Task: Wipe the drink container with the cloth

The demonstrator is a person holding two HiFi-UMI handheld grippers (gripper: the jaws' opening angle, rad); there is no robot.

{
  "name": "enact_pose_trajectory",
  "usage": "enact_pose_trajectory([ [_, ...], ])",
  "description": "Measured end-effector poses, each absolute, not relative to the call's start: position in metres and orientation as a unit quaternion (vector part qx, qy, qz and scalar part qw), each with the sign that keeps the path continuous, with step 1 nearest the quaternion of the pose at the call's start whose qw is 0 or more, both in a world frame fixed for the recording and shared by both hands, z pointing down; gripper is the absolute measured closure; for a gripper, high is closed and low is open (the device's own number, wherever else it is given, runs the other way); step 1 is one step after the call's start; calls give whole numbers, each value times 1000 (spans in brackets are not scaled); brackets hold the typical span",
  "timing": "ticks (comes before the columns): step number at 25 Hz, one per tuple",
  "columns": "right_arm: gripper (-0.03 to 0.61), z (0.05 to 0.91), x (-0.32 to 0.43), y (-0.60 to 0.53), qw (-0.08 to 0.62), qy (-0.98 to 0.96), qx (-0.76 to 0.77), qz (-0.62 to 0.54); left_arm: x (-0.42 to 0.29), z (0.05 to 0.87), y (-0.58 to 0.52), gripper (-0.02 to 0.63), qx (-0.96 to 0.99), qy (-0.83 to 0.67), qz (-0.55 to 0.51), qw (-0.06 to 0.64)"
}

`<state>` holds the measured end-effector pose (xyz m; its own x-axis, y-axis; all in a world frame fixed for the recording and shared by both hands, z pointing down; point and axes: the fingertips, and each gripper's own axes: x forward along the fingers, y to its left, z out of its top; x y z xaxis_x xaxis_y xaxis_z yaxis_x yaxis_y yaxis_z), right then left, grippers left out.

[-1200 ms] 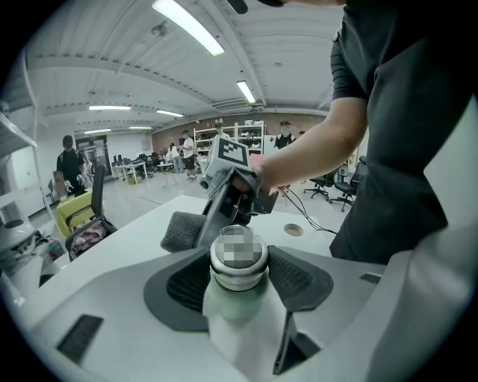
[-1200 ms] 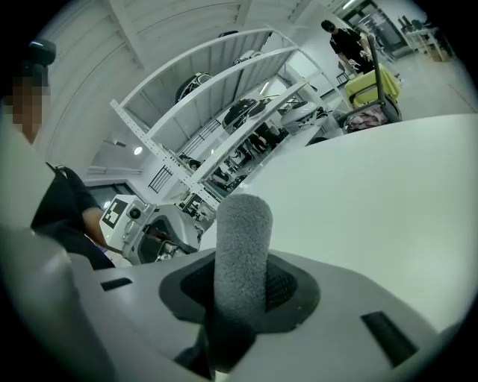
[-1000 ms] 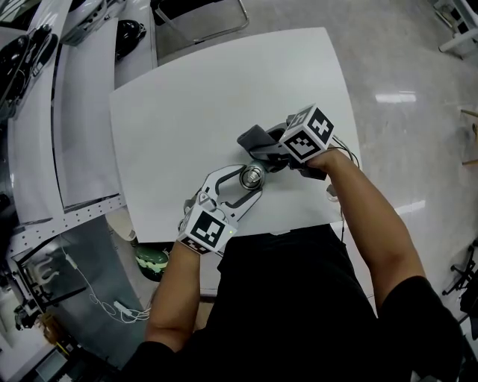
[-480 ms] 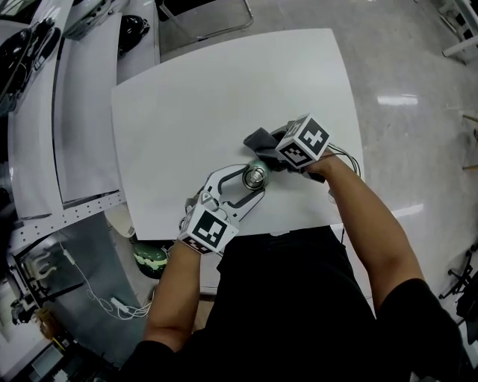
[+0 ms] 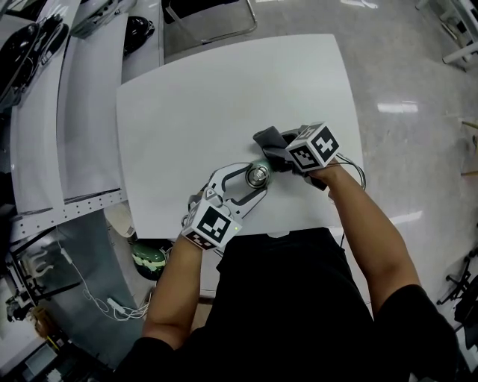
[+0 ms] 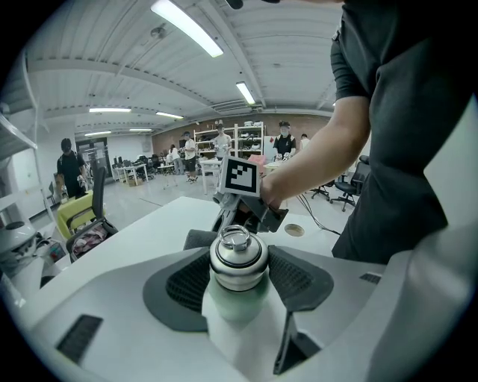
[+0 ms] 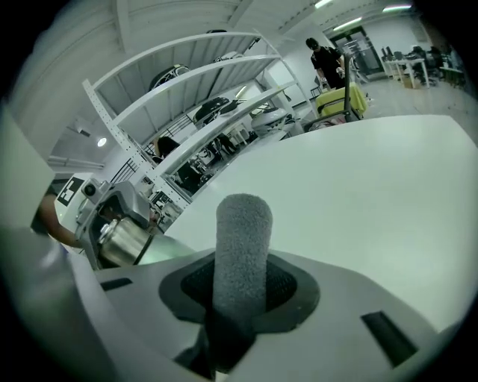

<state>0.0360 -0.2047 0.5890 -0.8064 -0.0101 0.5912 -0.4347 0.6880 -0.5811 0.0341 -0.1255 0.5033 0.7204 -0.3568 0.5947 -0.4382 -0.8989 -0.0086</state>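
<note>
A pale green drink bottle (image 5: 259, 175) with a steel cap (image 6: 237, 259) stands on the white table (image 5: 194, 104). My left gripper (image 5: 250, 179) is shut on the bottle (image 6: 235, 298), one jaw at each side of its neck. A folded grey cloth (image 5: 269, 139) is pinched upright in my right gripper (image 5: 278, 155), which is shut on the cloth (image 7: 240, 257). It sits just right of and beyond the bottle (image 7: 123, 242), very near its side; contact cannot be told.
White shelving (image 5: 67, 112) with dark items runs along the table's left edge. A chair (image 5: 209, 19) stands beyond the far edge. A green object (image 5: 149, 259) sits on the floor by the near left corner. People and desks (image 6: 224, 149) fill the room behind.
My right gripper with the cloth has shifted right and slightly back along the bottle's side. The left gripper and bottle have held still.
</note>
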Motion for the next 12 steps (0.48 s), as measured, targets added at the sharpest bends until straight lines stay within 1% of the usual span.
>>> enact_pose_trajectory([
  [5, 465, 575, 52, -207, 251, -880, 172, 365, 34, 503, -122, 358, 925, -213, 308, 68],
  [7, 465, 562, 60, -209, 225, -882, 200, 362, 33, 501, -119, 345, 925, -210, 311, 67],
  [12, 465, 519, 81, -206, 154, -880, 283, 350, 17, 491, -109, 344, 923, -227, 301, 72],
])
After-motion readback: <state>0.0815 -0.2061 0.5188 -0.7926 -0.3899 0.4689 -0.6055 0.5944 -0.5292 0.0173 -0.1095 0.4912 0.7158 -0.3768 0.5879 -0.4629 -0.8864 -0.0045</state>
